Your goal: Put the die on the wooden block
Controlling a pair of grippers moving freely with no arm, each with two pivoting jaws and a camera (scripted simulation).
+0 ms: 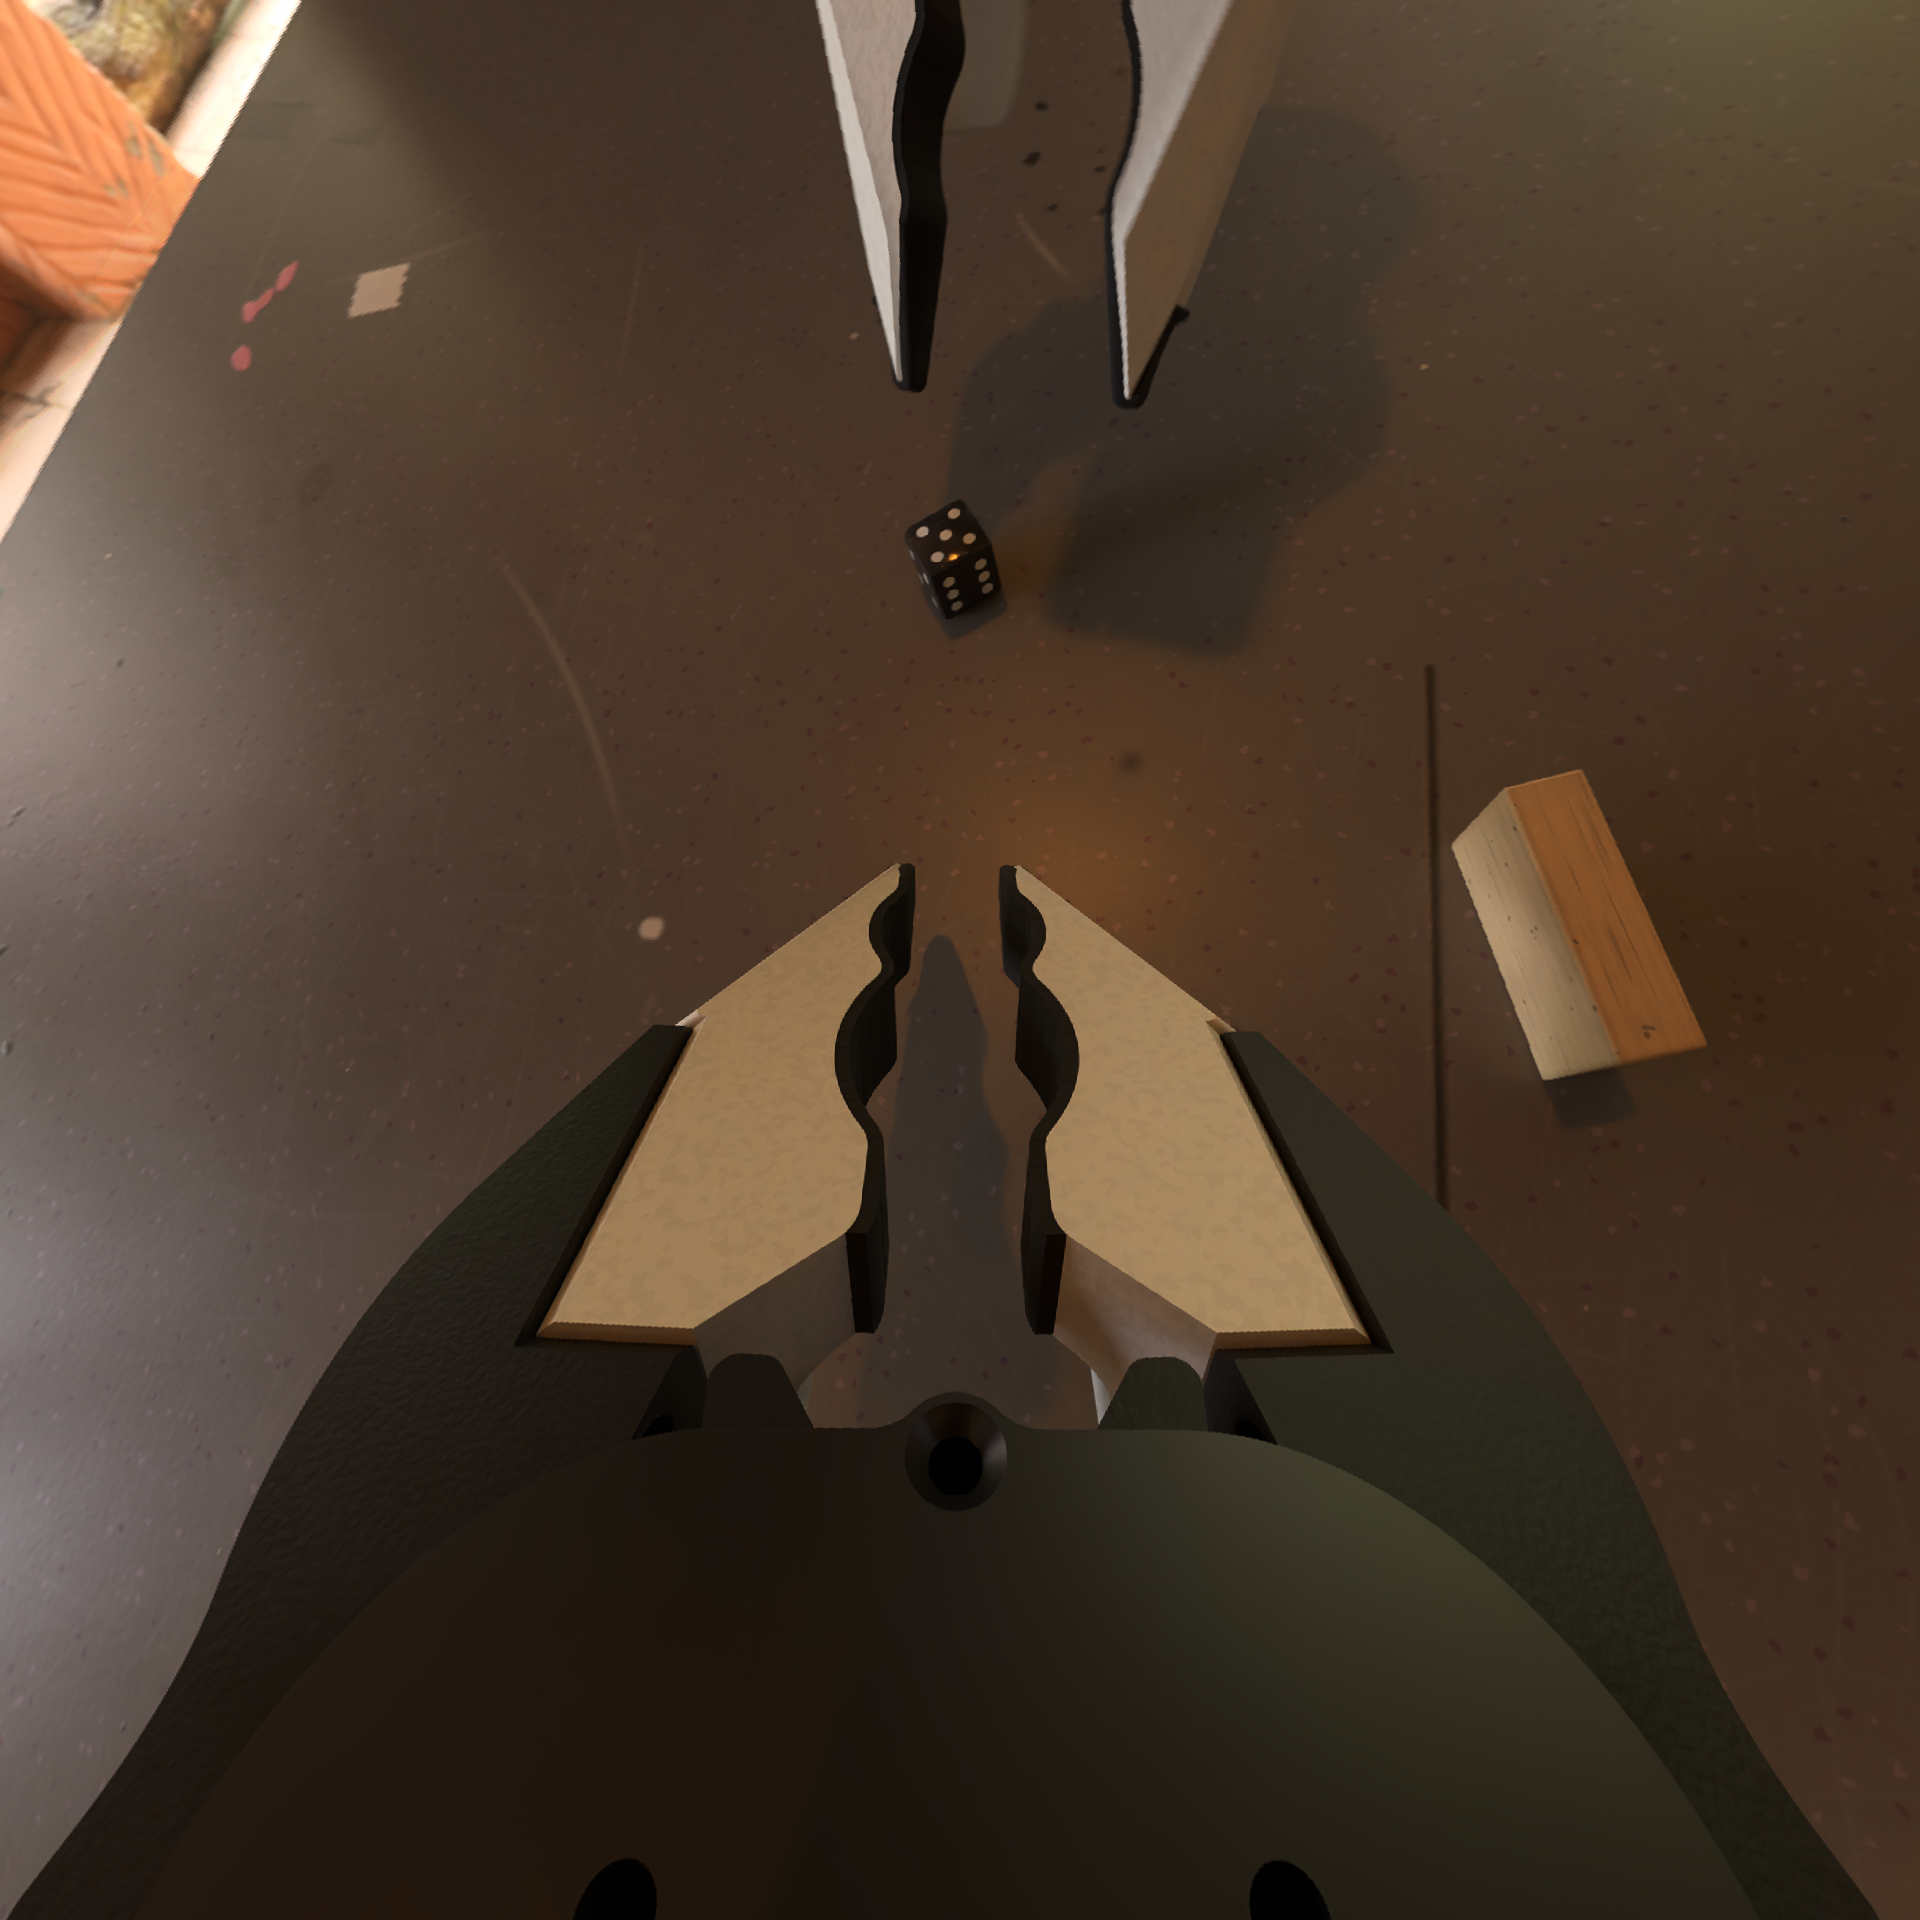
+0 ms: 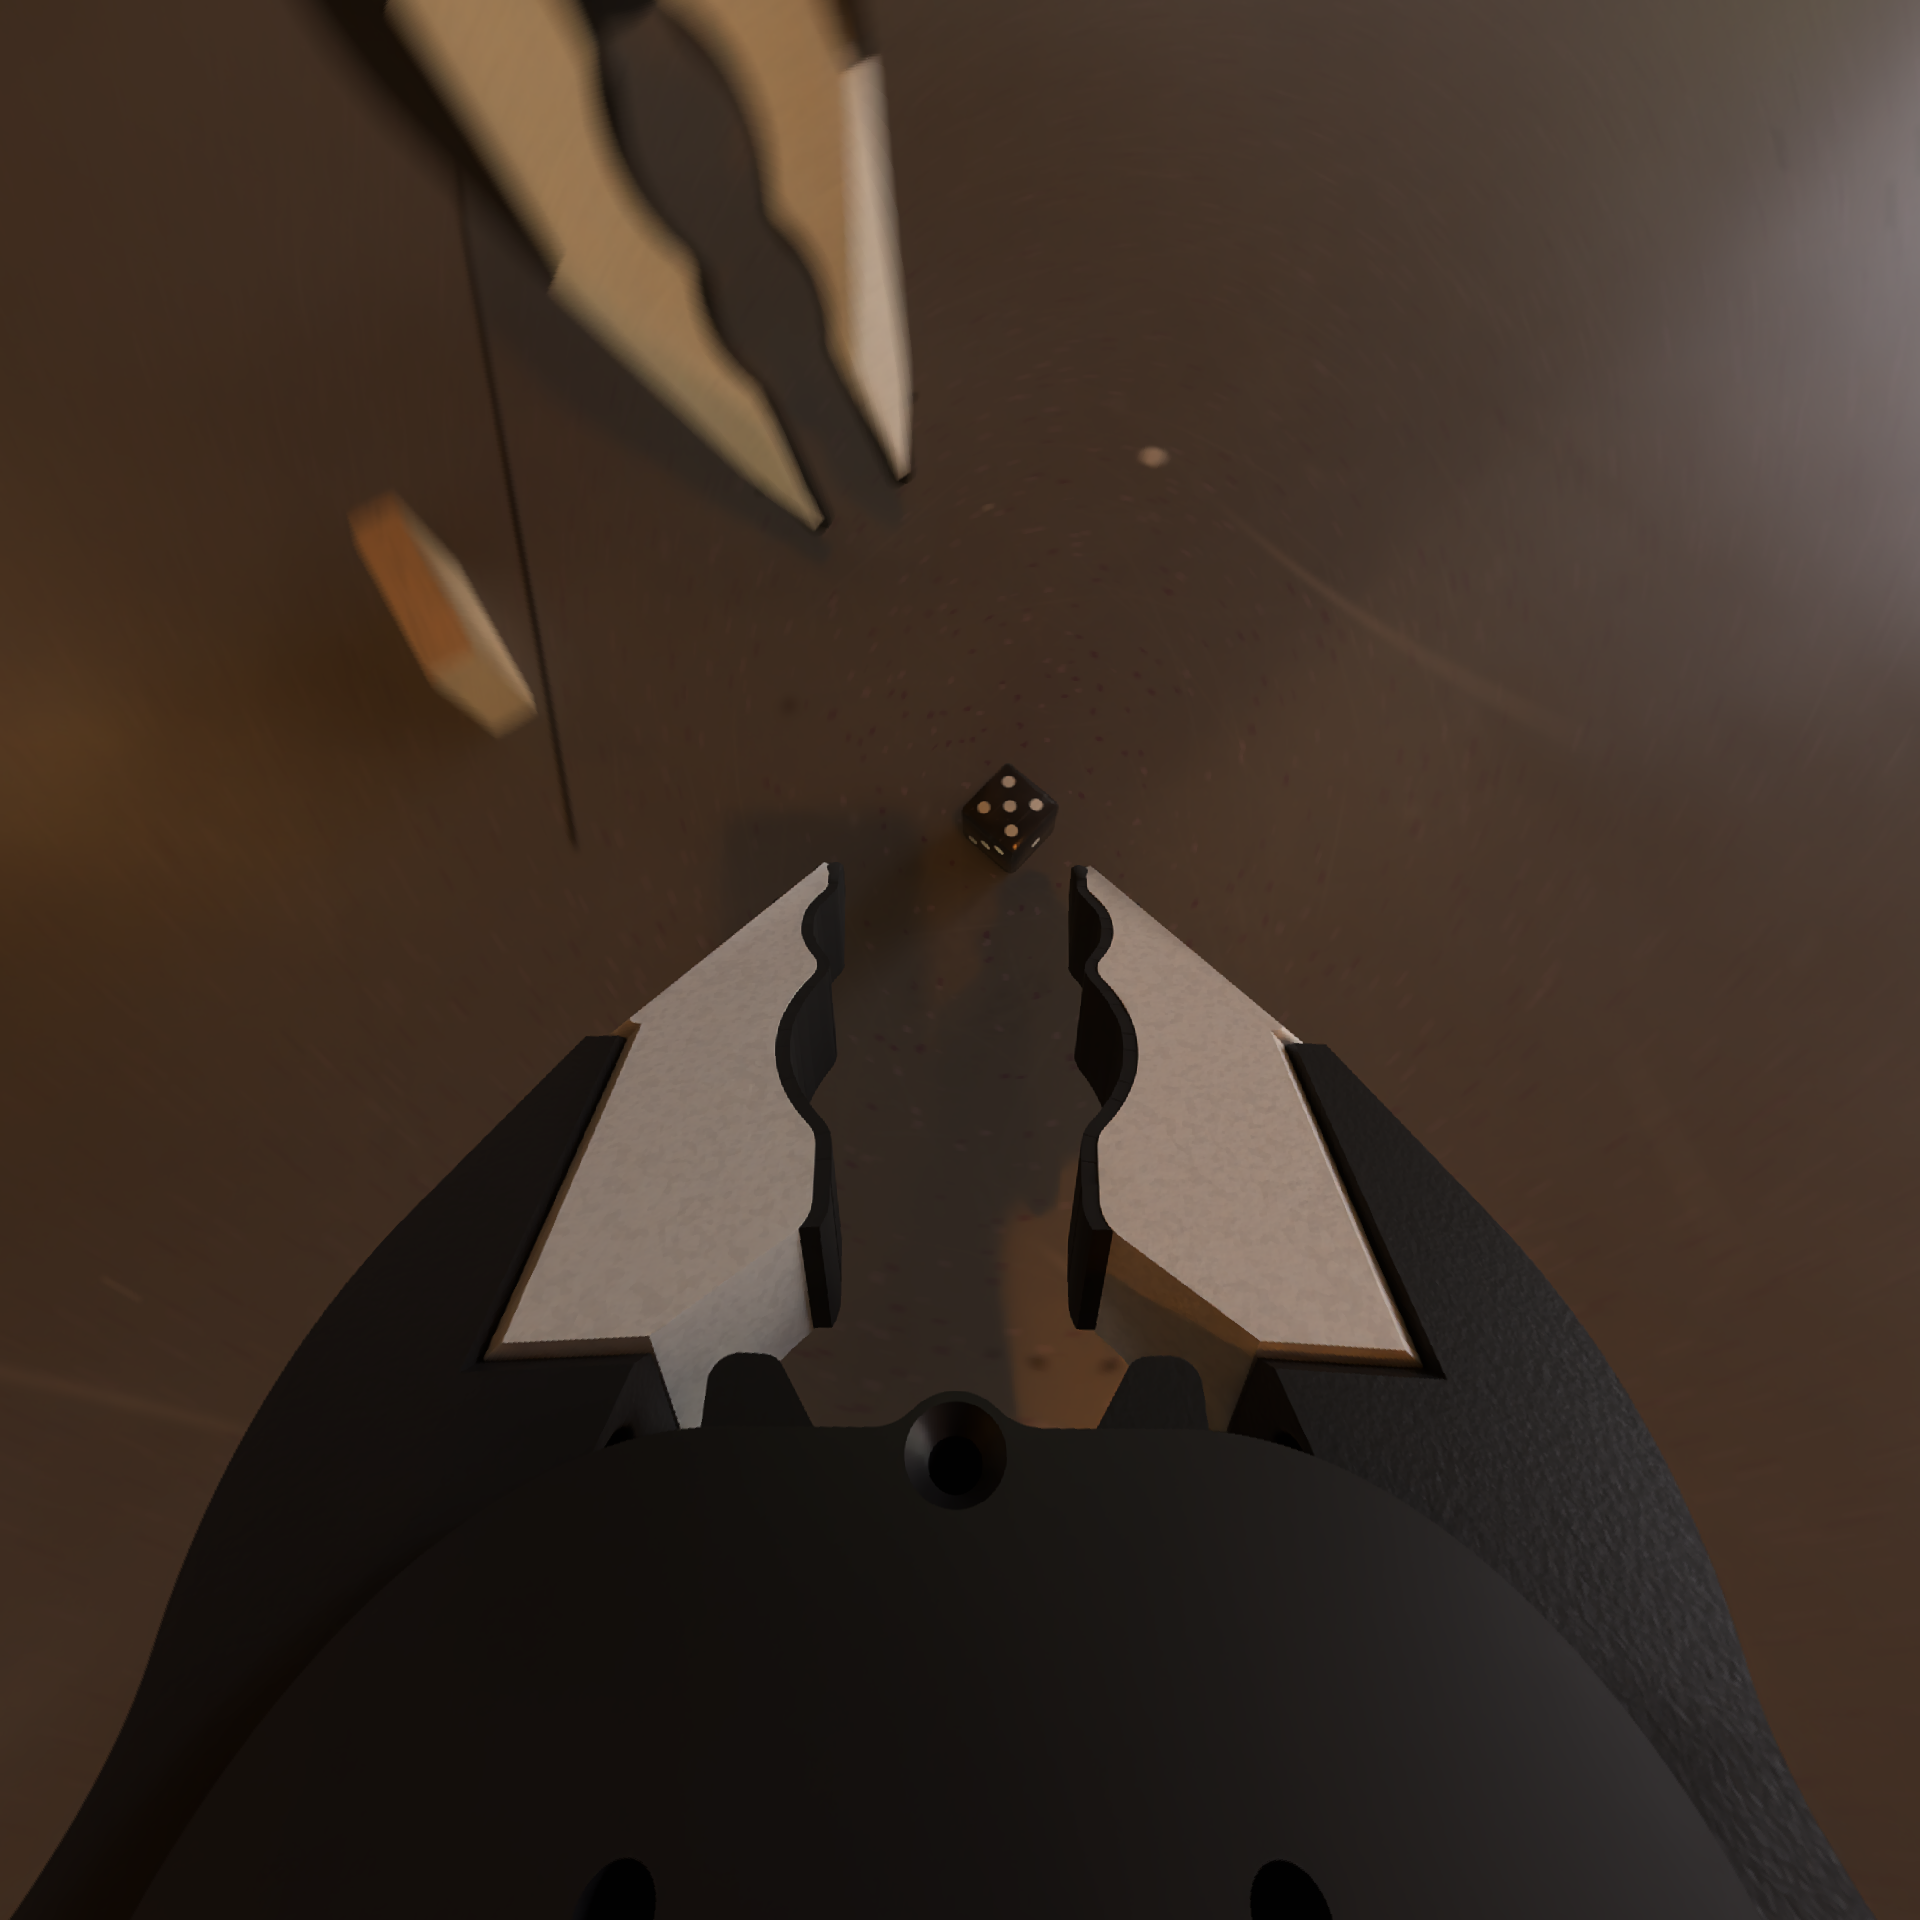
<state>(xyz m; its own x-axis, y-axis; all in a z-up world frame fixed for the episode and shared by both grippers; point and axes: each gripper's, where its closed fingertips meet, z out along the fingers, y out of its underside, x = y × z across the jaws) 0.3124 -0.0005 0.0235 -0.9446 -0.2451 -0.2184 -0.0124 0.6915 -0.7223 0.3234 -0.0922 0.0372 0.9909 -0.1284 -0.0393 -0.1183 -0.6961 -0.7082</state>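
Observation:
A small black die point(image 1: 954, 569) with white pips lies on the dark table, between the two grippers; it also shows in the right wrist view point(image 2: 1009, 818). A light wooden block point(image 1: 1574, 928) lies flat on the table to the right of the left gripper; it shows blurred at the left of the right wrist view point(image 2: 442, 613). My left gripper point(image 1: 957, 871) is slightly open and empty, some way short of the die. My right gripper point(image 2: 954, 871) is open and empty, its tips just short of the die; it also shows in the left wrist view point(image 1: 1023, 387), above the die.
The dark speckled table point(image 1: 416, 831) has a thin dark line point(image 1: 1434, 935) beside the block. Its left edge and an orange brick-patterned object point(image 1: 73, 187) show at the top left. The left gripper point(image 2: 862, 499) hangs at the top left of the right wrist view.

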